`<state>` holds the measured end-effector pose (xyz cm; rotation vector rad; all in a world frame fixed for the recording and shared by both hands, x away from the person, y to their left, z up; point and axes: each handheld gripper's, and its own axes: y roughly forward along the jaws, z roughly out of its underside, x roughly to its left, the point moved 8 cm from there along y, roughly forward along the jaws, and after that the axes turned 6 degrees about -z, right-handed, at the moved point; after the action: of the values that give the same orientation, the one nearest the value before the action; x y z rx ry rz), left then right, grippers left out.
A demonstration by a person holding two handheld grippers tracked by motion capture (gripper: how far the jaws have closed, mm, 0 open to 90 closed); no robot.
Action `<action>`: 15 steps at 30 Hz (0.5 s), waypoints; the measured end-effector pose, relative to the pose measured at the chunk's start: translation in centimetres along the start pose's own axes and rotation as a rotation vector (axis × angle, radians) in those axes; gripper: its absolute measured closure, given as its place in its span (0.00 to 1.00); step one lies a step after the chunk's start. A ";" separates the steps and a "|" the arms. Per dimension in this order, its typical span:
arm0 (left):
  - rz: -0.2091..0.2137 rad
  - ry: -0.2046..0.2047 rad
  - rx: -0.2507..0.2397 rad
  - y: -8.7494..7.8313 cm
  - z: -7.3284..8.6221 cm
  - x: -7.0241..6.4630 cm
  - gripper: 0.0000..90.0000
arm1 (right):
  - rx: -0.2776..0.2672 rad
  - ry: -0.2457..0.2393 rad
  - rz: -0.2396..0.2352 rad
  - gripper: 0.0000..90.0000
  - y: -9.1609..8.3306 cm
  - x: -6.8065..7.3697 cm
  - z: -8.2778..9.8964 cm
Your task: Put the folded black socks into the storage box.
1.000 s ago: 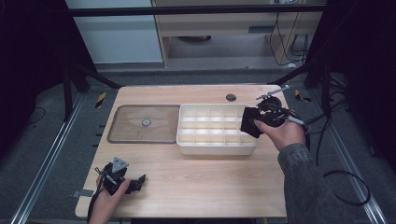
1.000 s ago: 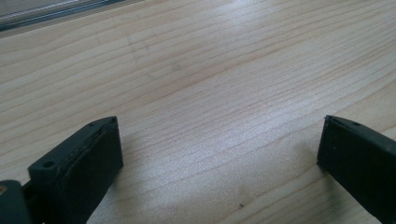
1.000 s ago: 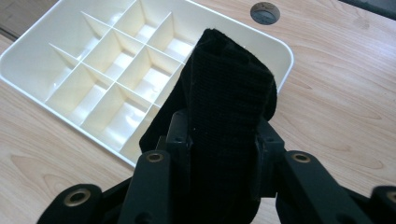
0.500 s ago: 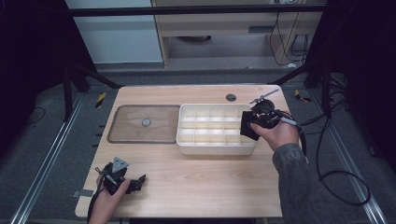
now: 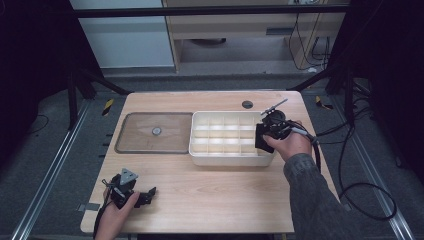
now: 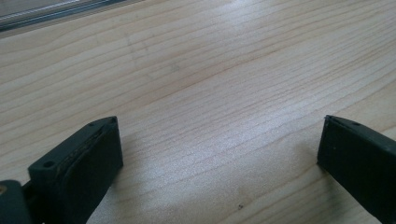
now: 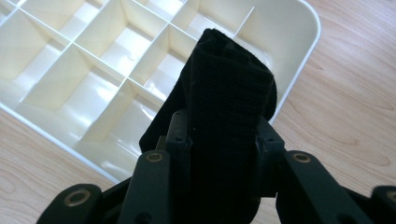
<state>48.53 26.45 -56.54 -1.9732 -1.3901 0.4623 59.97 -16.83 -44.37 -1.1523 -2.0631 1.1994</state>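
A folded black cloth is pinched in my right gripper, whose jaws are shut on it above the right end of a cream divided box. From above, the right gripper hovers over the box's right-hand compartments, with the cloth hanging into them. My left gripper rests near the table's front left corner, jaws wide open. Its fingers stand far apart over bare wood, nothing between them.
A clear flat lid with a small round knob lies left of the box. A dark round hole sits in the tabletop behind the box. Cables trail off the table's right side. Dark frame legs stand around the table.
My right gripper with the black cloth has moved down and slightly left, lower over the box's right end. The left gripper has stayed put.
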 end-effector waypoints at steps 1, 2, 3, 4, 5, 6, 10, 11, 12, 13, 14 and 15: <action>0.000 0.000 0.000 0.0 0.0 0.0 0.00 | 0.003 0.002 -0.001 0.74 0.1 0.0 0.1; 0.000 0.000 0.000 0.0 0.0 0.0 0.00 | 0.004 0.006 0.000 0.74 0.3 -0.1 0.1; 0.000 0.001 0.001 0.0 0.0 0.0 0.00 | 0.013 0.002 0.014 0.74 0.4 -0.2 0.3; 0.000 0.002 0.001 0.0 0.0 0.0 0.00 | 0.015 0.005 0.018 0.74 0.5 -0.3 0.3; 0.000 0.003 0.002 0.0 0.0 0.0 0.00 | 0.003 0.015 0.004 0.74 0.6 -0.2 0.3; 0.000 0.004 0.003 0.0 0.0 0.0 0.00 | -0.003 0.024 -0.009 0.74 0.7 -0.2 0.3; 0.000 0.004 0.003 0.0 0.0 0.0 0.00 | 0.024 0.005 0.023 0.74 1.3 -0.2 0.5; 0.000 0.004 0.003 0.0 0.0 0.0 0.00 | 0.027 0.003 0.026 0.74 1.4 -0.3 0.5; 0.000 0.004 0.003 0.0 0.0 0.0 0.00 | 0.034 0.006 0.030 0.74 1.5 -0.3 0.6; 0.000 0.004 0.003 0.0 0.0 0.0 0.00 | 0.039 0.003 0.035 0.74 1.6 -0.4 0.7; 0.000 0.005 0.003 0.0 0.0 0.0 0.00 | 0.039 0.003 0.035 0.74 1.6 -0.4 0.7; 0.000 0.005 0.003 0.0 0.0 0.0 0.00 | 0.043 0.002 0.039 0.74 1.6 -0.4 0.7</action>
<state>48.51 26.49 -56.54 -1.9708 -1.3854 0.4595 60.37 -17.08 -46.13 -1.1779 -2.0121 1.2546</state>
